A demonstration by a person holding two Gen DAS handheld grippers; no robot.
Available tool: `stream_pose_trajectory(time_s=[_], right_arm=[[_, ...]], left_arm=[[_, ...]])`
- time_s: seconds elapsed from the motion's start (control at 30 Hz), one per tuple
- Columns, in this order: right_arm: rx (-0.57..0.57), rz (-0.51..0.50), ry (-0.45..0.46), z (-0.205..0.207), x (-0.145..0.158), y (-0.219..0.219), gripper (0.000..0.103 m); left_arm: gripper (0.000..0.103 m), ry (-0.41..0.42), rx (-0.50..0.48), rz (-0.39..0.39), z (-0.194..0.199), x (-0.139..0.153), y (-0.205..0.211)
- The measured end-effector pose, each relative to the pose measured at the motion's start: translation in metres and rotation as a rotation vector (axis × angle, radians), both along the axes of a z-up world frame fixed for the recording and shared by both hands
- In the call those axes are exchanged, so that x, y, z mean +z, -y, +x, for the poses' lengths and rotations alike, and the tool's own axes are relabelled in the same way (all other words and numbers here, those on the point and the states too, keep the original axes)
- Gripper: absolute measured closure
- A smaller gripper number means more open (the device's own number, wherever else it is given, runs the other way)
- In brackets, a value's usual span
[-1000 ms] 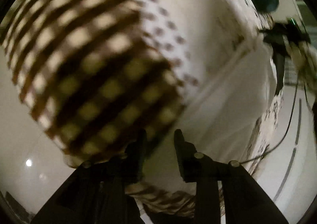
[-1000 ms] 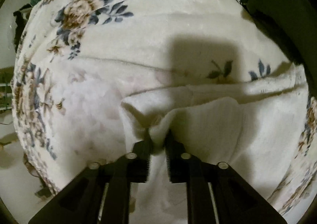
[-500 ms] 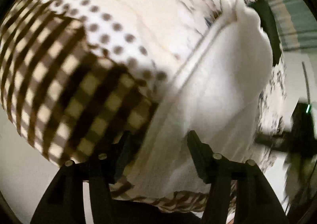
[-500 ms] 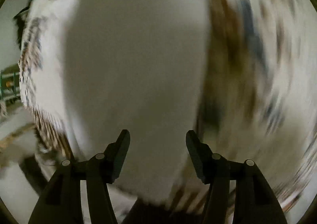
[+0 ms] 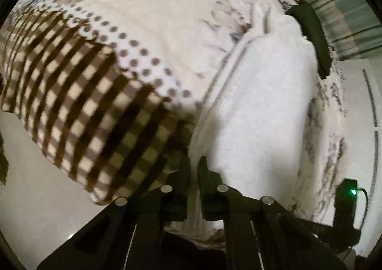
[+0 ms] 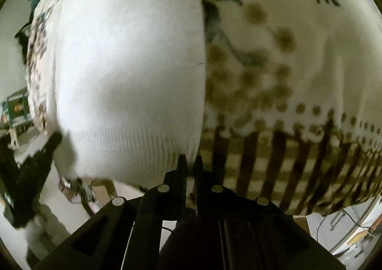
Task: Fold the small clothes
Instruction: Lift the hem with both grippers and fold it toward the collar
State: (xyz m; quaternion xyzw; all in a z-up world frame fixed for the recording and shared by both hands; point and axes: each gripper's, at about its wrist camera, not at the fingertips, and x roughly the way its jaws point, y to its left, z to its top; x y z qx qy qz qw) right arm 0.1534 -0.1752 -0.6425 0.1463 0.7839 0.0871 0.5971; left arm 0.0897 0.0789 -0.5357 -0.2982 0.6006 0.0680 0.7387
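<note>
A floral bedspread [image 5: 167,38] with a checked border is used as the folding surface, so the white knit garment [image 5: 262,102] is laid flat on it. Its near ribbed hem is pinched at each corner, by the left gripper [image 5: 195,167] and the right gripper [image 6: 188,162], probably so it can be lifted over evenly.

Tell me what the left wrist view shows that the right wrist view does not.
Only the left wrist view: a black device with a green light, and the left gripper shut on the white garment. Only the right wrist view: the garment's ribbed hem, pinched by the right gripper. Both: the white garment on the floral blanket with its checked border.
</note>
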Motion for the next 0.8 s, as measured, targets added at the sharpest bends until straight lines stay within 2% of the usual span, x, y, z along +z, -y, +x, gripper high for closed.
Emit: stream_pose_trajectory(time_s=[0.13, 0.17, 0.23, 0.3, 0.33, 0.37, 0.43, 0.5, 0.6, 0.7, 0.8], right_arm=[[0.055, -0.008, -0.002, -0.012, -0.020, -0.016, 0.098], [0.073, -0.009, -0.010, -0.010, -0.030, -0.018, 0.097], [0.038, 0.026, -0.035, 0.001, -0.044, -0.025, 0.094], [-0.002, 0.086, -0.074, 0.010, -0.049, -0.022, 0.088], [-0.014, 0.108, -0.072, 0.014, -0.045, -0.018, 0.077], [-0.029, 0.134, -0.059, 0.020, -0.039, -0.014, 0.060], [-0.057, 0.147, -0.014, 0.033, -0.021, -0.002, 0.044], [-0.080, 0.156, 0.026, 0.051, -0.005, 0.009, 0.043], [-0.140, 0.149, 0.102, 0.098, 0.018, 0.033, 0.039], [-0.196, 0.115, 0.185, 0.156, 0.030, 0.051, 0.038], [-0.259, 0.089, 0.263, 0.223, 0.032, 0.062, 0.038]], left_arm=[[0.099, -0.068, 0.036, 0.010, -0.002, -0.024, -0.022], [0.098, -0.071, 0.037, 0.000, 0.001, -0.025, -0.023], [0.097, -0.073, 0.007, 0.013, 0.011, -0.018, -0.021], [0.089, -0.042, -0.042, 0.035, 0.027, -0.003, -0.014], [0.078, -0.027, -0.056, 0.037, 0.036, 0.004, -0.010], [0.059, -0.005, -0.068, 0.033, 0.046, 0.010, -0.006], [0.045, 0.061, -0.074, 0.020, 0.074, 0.027, 0.001], [0.044, 0.136, -0.079, -0.017, 0.113, 0.040, 0.009], [0.044, 0.214, -0.104, -0.058, 0.176, 0.048, 0.018], [0.044, 0.256, -0.173, -0.073, 0.265, 0.036, 0.034], [0.044, 0.231, -0.237, -0.063, 0.338, 0.005, 0.042]])
